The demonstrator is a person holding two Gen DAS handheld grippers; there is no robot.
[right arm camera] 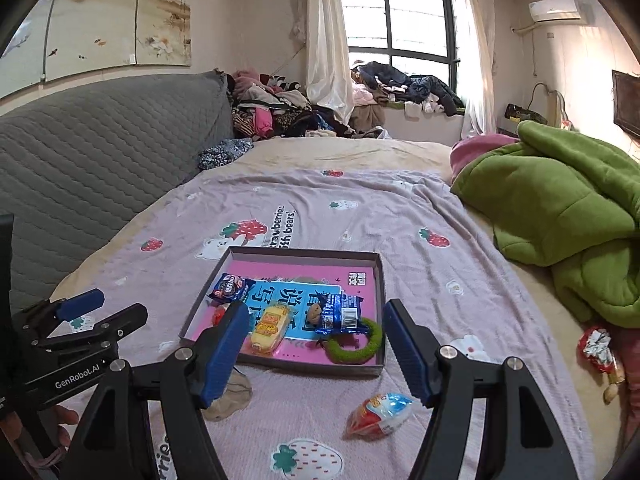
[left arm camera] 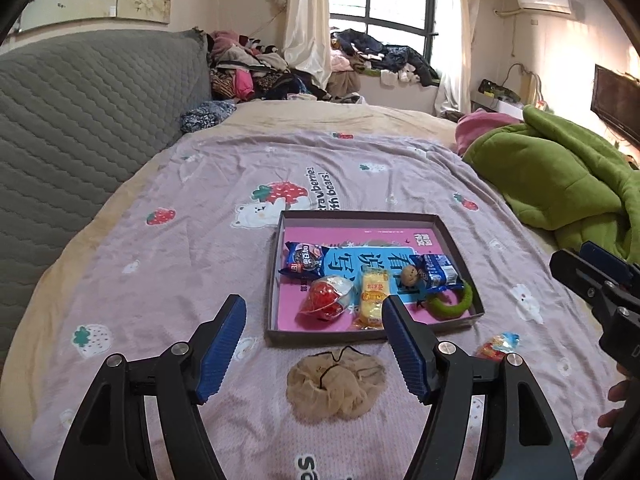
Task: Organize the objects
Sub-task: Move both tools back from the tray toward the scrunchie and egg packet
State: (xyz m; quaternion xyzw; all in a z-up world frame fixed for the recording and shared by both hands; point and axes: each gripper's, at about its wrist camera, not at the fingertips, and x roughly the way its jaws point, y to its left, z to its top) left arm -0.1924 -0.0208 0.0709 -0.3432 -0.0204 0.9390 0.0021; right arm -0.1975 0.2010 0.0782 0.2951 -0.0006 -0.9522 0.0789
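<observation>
A shallow cardboard box [left arm camera: 360, 216] [right arm camera: 304, 252] lies on the strawberry-print bedsheet. It holds a dark snack packet [left arm camera: 304, 260], a red packet [left arm camera: 326, 300], a yellow cake [left arm camera: 374, 296] [right arm camera: 270, 326], a small brown ball [left arm camera: 410, 276], a blue packet [left arm camera: 436, 272] [right arm camera: 340, 314] and a green ring [left arm camera: 452, 300] [right arm camera: 356, 346]. In front of the box lie a beige scrunchie [left arm camera: 336, 384] [right arm camera: 232, 396] and a red-white candy packet [left arm camera: 496, 346] [right arm camera: 380, 410]. My left gripper [left arm camera: 313, 308] hovers open over the scrunchie. My right gripper [right arm camera: 315, 316] hovers open above the candy packet. Both are empty.
A green quilt [right arm camera: 560, 208] is heaped at the right, with another red-white wrapper [right arm camera: 598, 350] at its foot. A grey padded headboard [left arm camera: 80, 120] runs along the left. Clothes [left arm camera: 256, 68] are piled at the far end under the window.
</observation>
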